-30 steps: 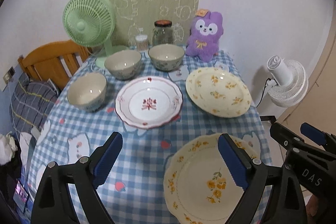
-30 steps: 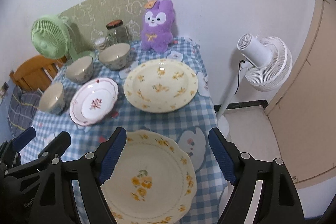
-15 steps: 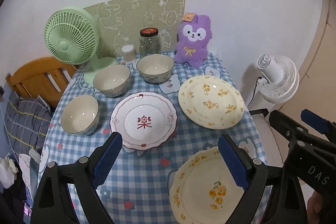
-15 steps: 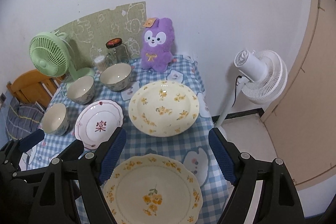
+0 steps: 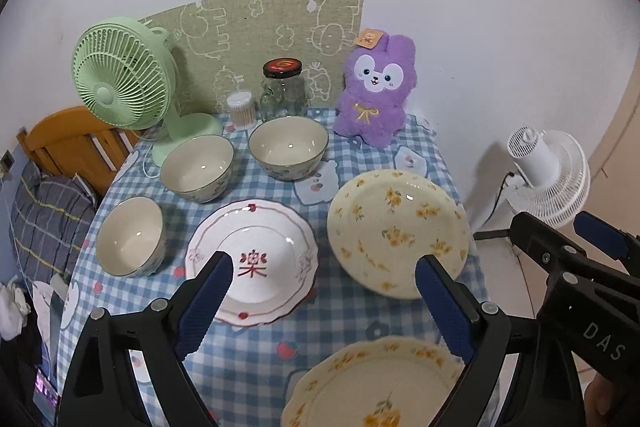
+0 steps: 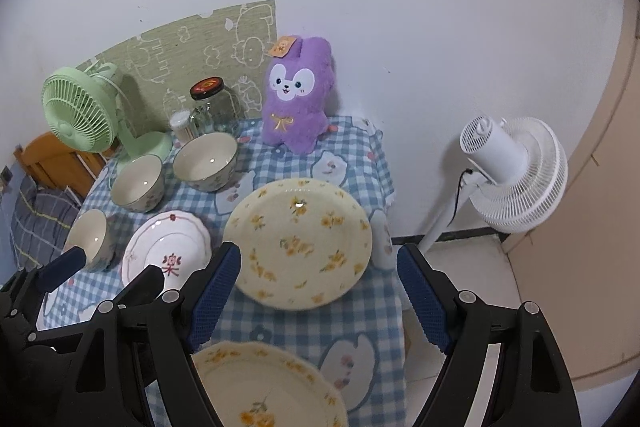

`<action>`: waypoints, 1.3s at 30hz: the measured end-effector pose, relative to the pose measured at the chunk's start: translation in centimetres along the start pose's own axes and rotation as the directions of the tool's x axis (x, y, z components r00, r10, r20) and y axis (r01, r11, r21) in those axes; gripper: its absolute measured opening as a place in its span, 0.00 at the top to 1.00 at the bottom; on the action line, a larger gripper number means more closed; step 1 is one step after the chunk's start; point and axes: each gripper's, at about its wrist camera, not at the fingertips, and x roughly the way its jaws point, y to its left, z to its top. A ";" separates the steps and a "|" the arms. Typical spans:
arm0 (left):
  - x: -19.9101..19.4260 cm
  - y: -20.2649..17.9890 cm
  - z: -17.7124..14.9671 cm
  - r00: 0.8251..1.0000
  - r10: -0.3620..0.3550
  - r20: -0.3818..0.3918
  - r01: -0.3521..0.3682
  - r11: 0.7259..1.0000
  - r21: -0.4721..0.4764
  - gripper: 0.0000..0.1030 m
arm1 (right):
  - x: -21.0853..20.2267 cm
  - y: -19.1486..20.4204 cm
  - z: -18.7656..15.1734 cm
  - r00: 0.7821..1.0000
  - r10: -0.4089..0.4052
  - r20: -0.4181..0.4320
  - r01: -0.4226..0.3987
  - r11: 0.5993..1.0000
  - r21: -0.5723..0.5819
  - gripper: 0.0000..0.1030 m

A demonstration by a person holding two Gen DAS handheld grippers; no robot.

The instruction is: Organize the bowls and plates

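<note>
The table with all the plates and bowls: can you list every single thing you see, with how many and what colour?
round ceramic bowls: three, cream, back left of table
white plate with red character: one, table middle
yellow-flowered ceramic plates: two, cream; one right, one at near edge
green plastic desk fan: one, back left corner
glass jar with dark lid: one, clear, at back
cotton swab tub: one, beside jar
purple plush rabbit: one, back right
checked tablecloth: one, blue and white
white standing fan: one, floor at right
wooden chair: one, orange-brown, left
left tool: black, blue pads, open, empty
right tool: same, open, empty
</note>
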 end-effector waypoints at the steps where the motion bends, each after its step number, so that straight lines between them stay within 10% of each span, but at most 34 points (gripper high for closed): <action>1: 0.3 -0.2 0.2 1.000 0.004 -0.003 -0.004 1.000 -0.006 0.09 | 0.3 -0.1 0.2 1.000 0.003 0.001 -0.003 1.000 -0.004 0.20; 39: 18.9 -4.4 3.1 0.982 0.090 -0.167 -0.096 0.995 -0.030 0.19 | 20.0 -4.4 2.8 0.982 0.054 -0.182 -0.053 0.999 0.007 0.20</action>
